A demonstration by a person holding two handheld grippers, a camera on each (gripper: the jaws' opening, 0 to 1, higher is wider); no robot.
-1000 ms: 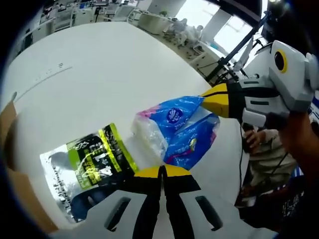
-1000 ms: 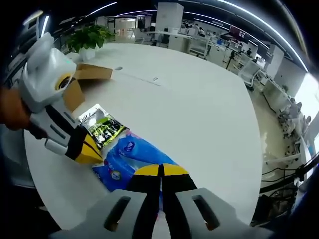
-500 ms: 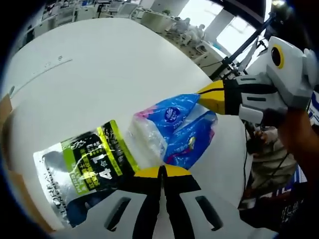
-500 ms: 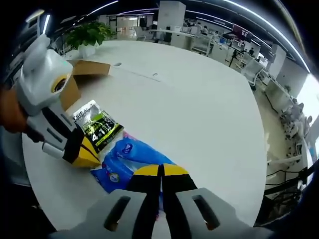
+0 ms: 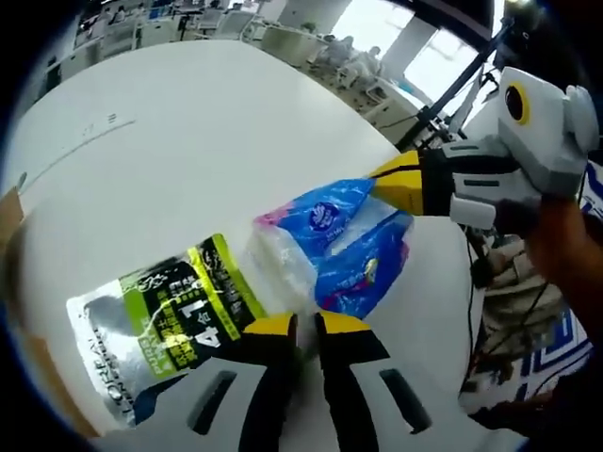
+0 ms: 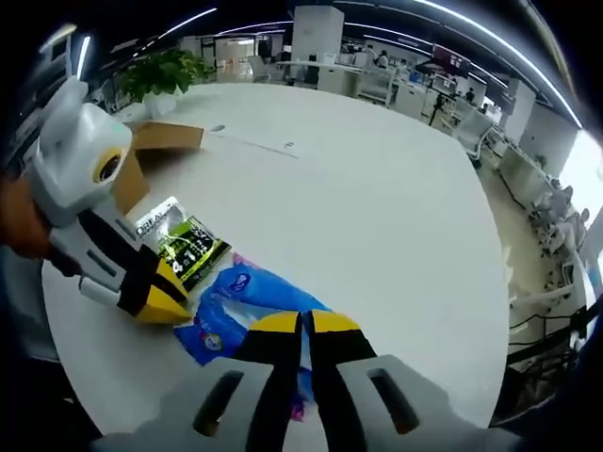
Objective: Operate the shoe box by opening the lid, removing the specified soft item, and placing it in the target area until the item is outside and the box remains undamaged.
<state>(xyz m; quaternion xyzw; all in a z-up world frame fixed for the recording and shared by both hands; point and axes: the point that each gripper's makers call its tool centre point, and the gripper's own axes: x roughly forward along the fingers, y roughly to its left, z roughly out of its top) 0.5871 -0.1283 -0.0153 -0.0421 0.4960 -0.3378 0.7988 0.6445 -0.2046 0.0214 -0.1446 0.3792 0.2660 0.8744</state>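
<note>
Setting: a large white round worktop (image 6: 377,207) in an open-plan office, a potted plant (image 6: 165,71) at its far edge.
Soft item: a blue plastic pack of tissues (image 5: 344,250) lies on the worktop, outside the box, one end reaching just before the left gripper (image 5: 306,328) and the other end at the right gripper (image 6: 303,325).
Left gripper: yellow-tipped jaws slightly parted, a narrow gap between the tips, nothing gripped; the tips sit at the near edge of the tissue pack.
Right gripper: jaws pressed together over an end of the blue pack (image 6: 247,301); seen from the left gripper view, its yellow tip (image 5: 400,186) meets the pack's upper corner.
Second packet: a silver, green and black foil pouch (image 5: 160,320) lies flat, touching the tissue pack.
Shoe box: a brown cardboard box (image 6: 151,151) stands open near the worktop's edge, behind the left gripper.
</note>
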